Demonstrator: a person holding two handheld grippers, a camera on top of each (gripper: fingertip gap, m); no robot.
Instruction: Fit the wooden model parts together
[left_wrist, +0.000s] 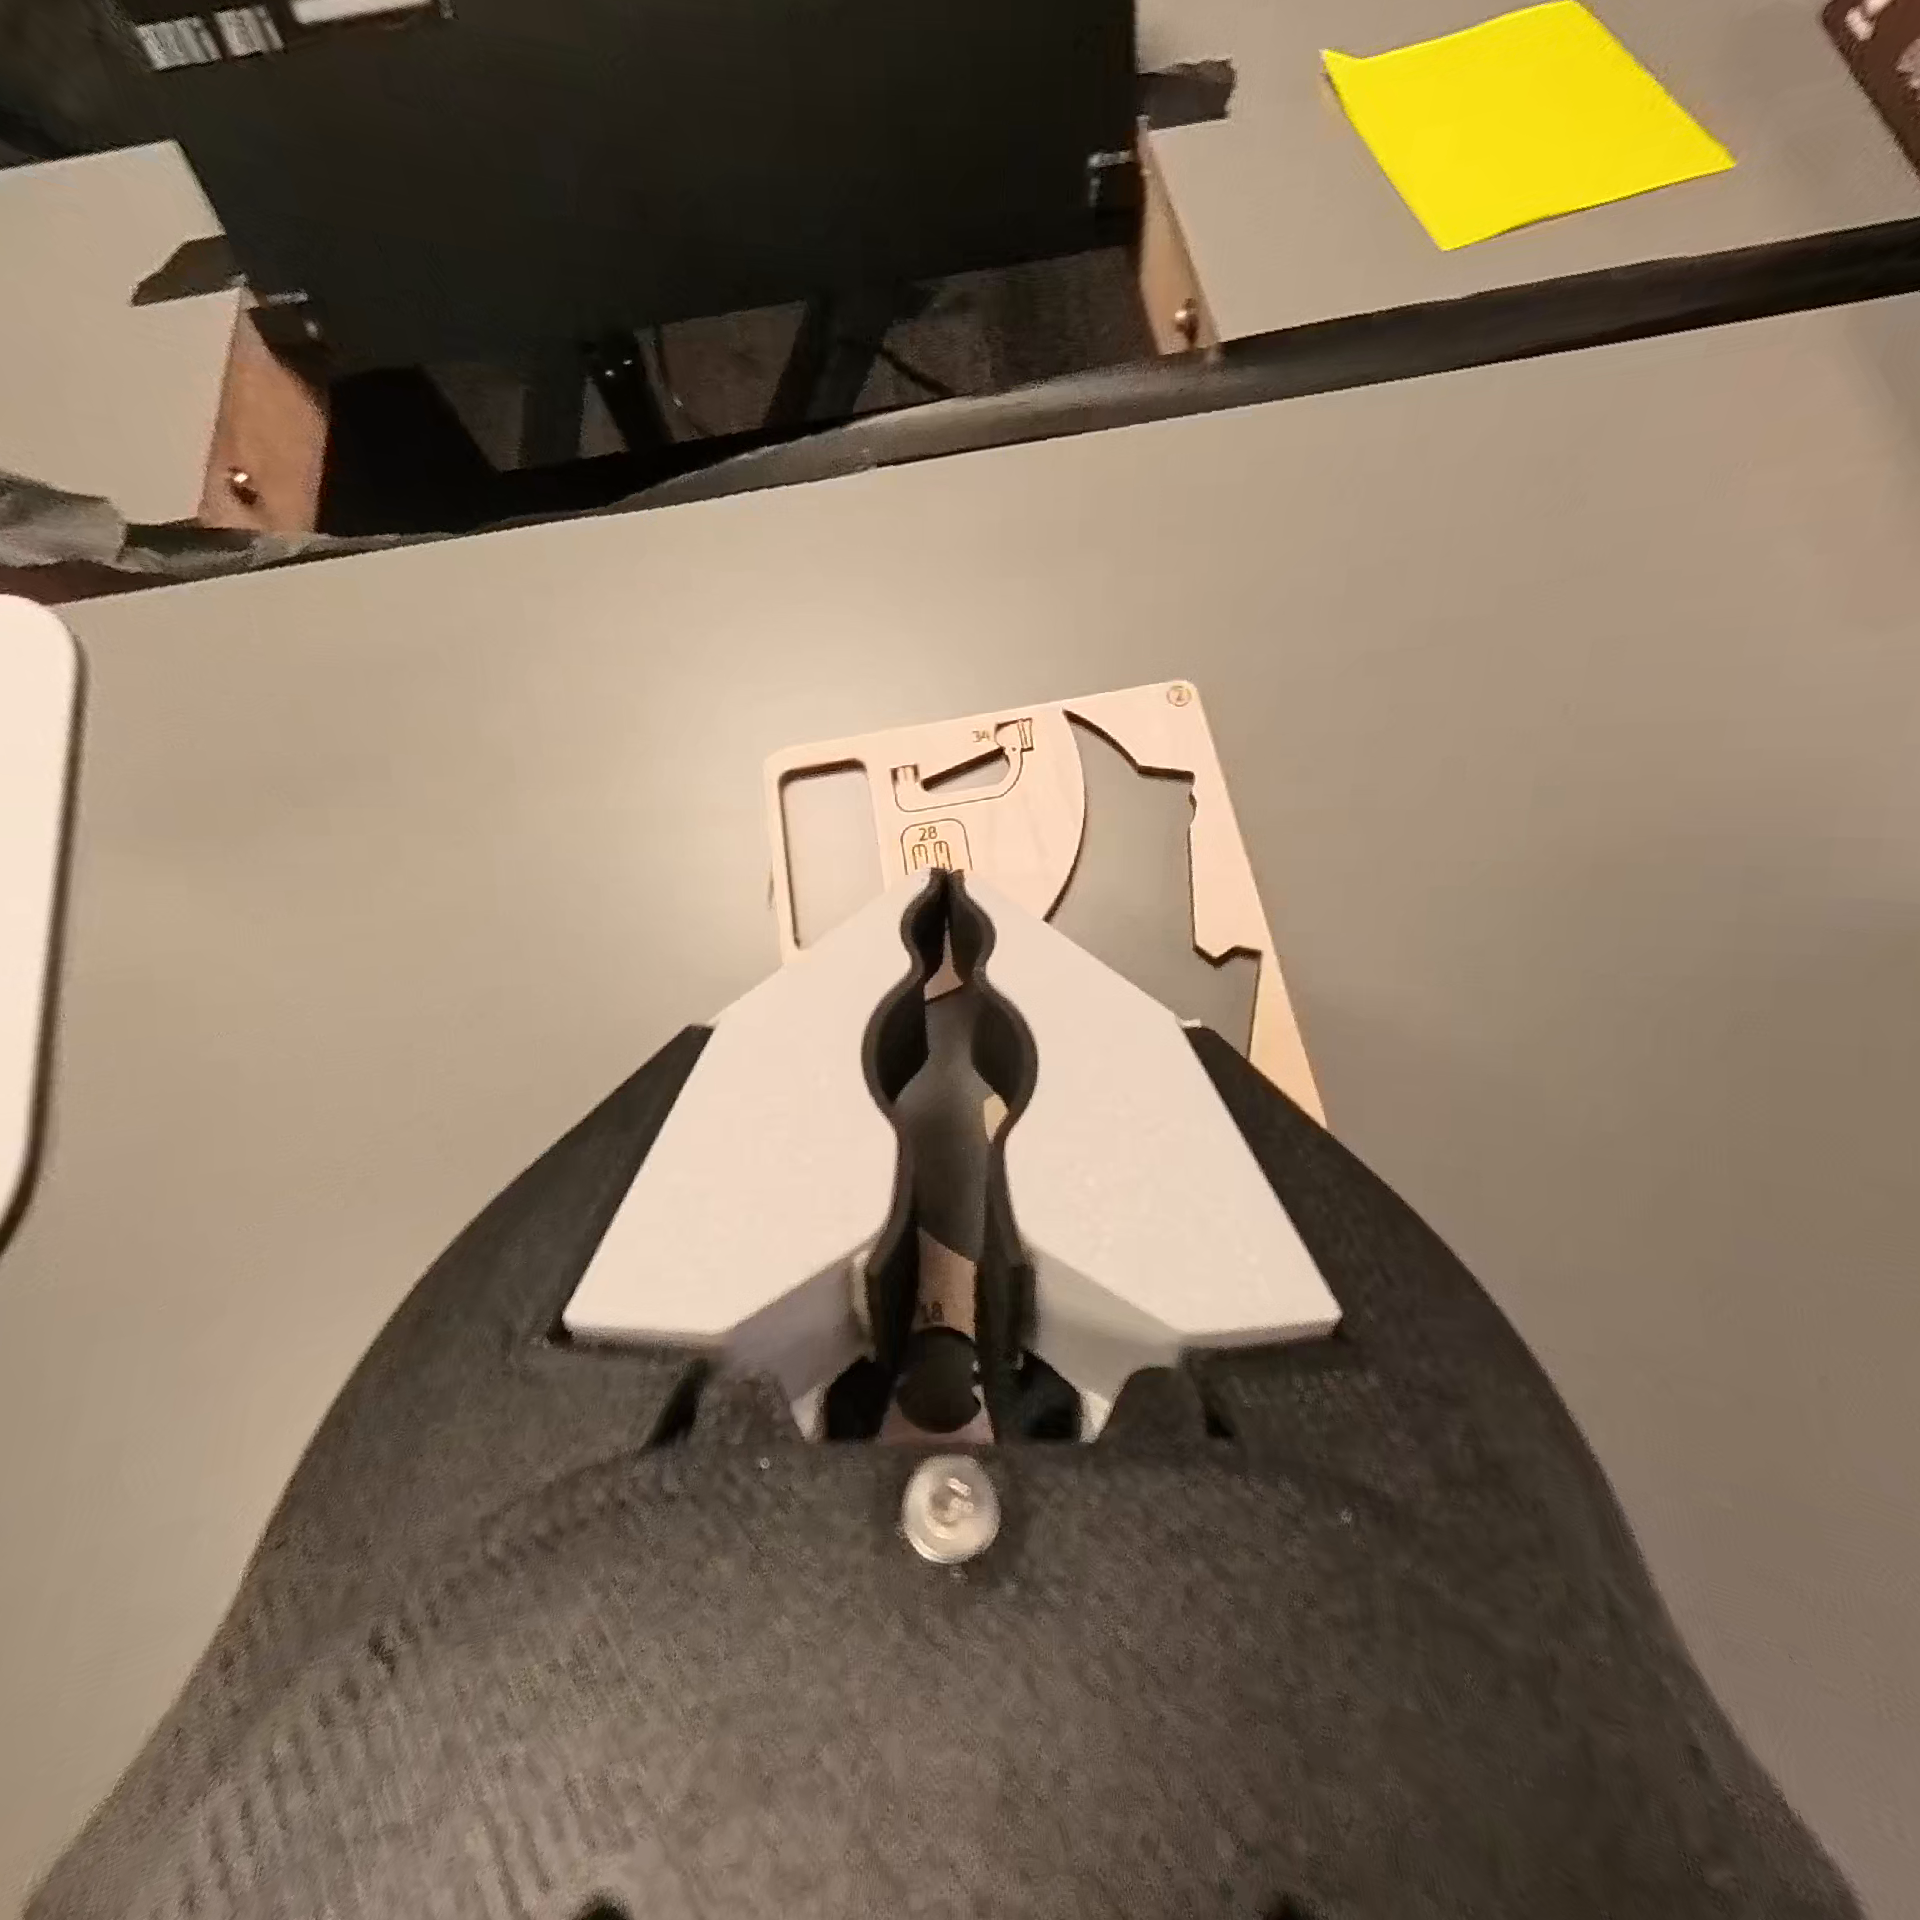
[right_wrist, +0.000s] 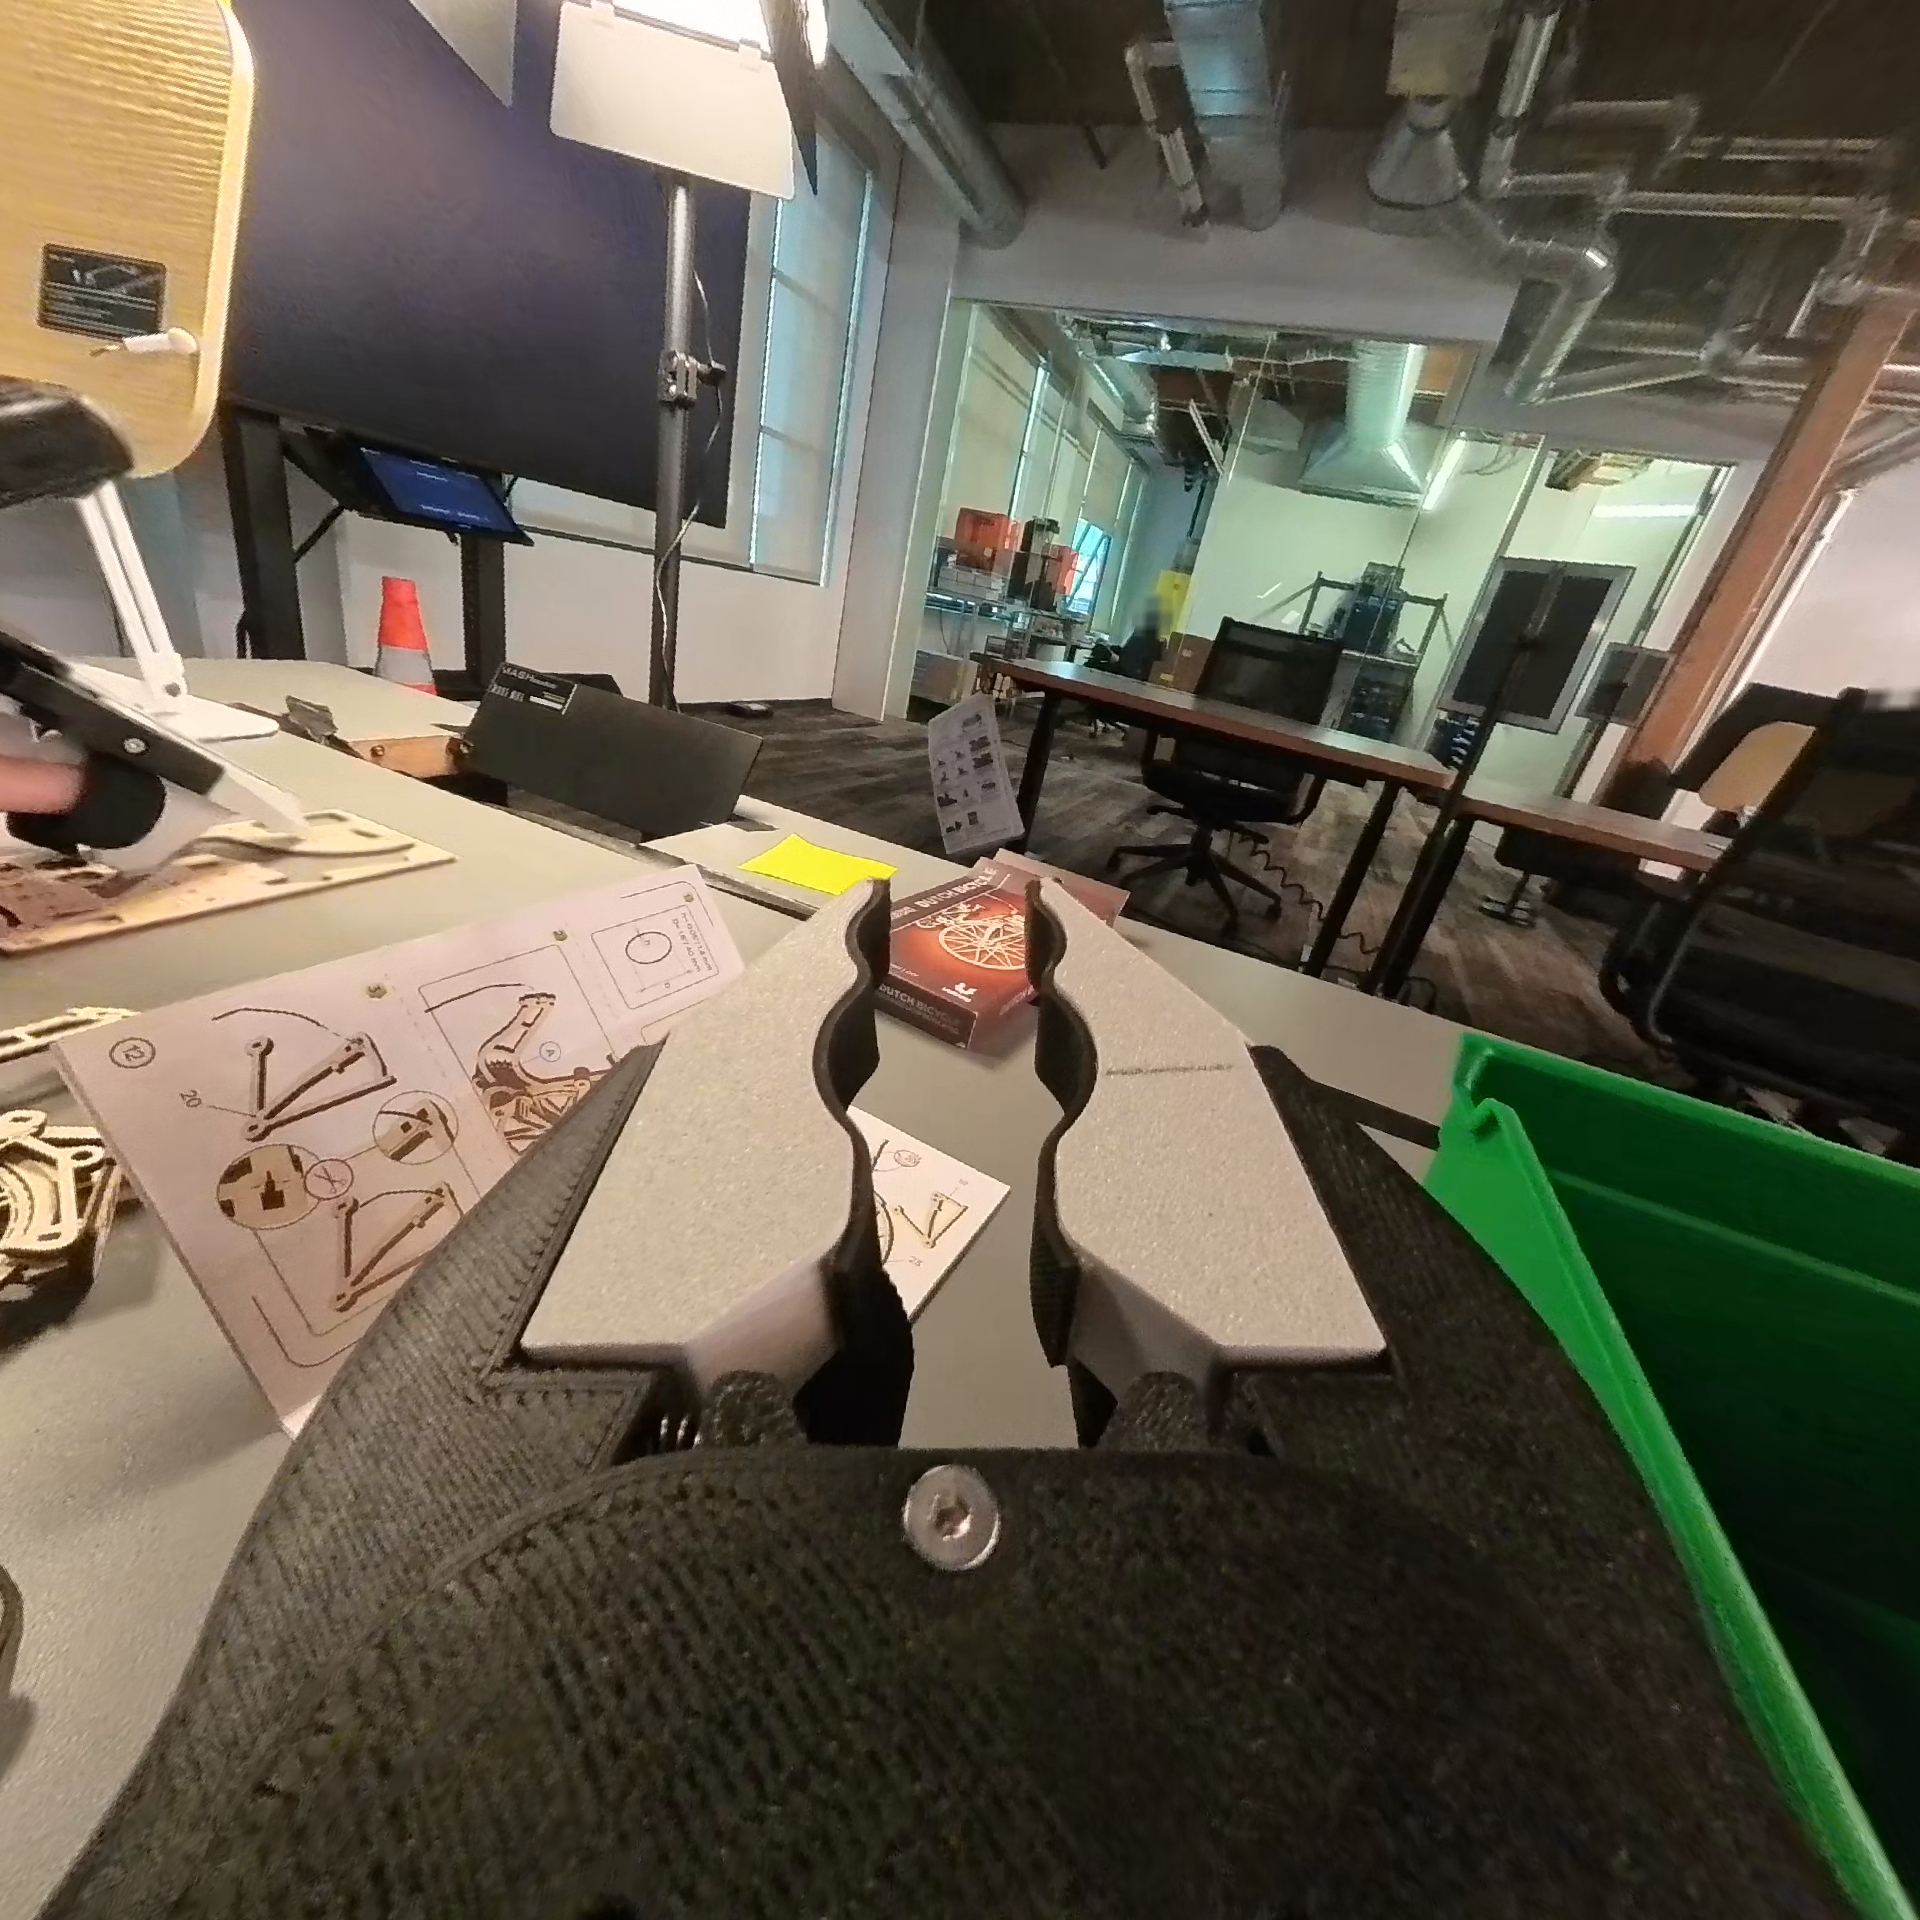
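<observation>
The wooden part sheet (left_wrist: 1039, 821), a thin laser-cut panel with several cut-outs already empty, lies flat on the grey counter (left_wrist: 416, 883). The left gripper (left_wrist: 943, 883) presses down over it with its fingers (left_wrist: 831, 997) closed tip to tip; whether a small piece is pinched between them cannot be told. A thin part may snap or spring loose if it is levered out at an angle, and the unclamped sheet may slide. The right gripper (right_wrist: 956, 904) hangs above the counter, fingers apart and empty, so nothing steadies the sheet. Around it lie the instruction sheet (right_wrist: 343, 1101), the model's box (right_wrist: 956, 987), loose wooden pieces (right_wrist: 42, 1195) at the left edge and a yellow note (right_wrist: 816, 862); a green bin (right_wrist: 1662, 1299) (close on the right) narrows the right gripper's path.
</observation>
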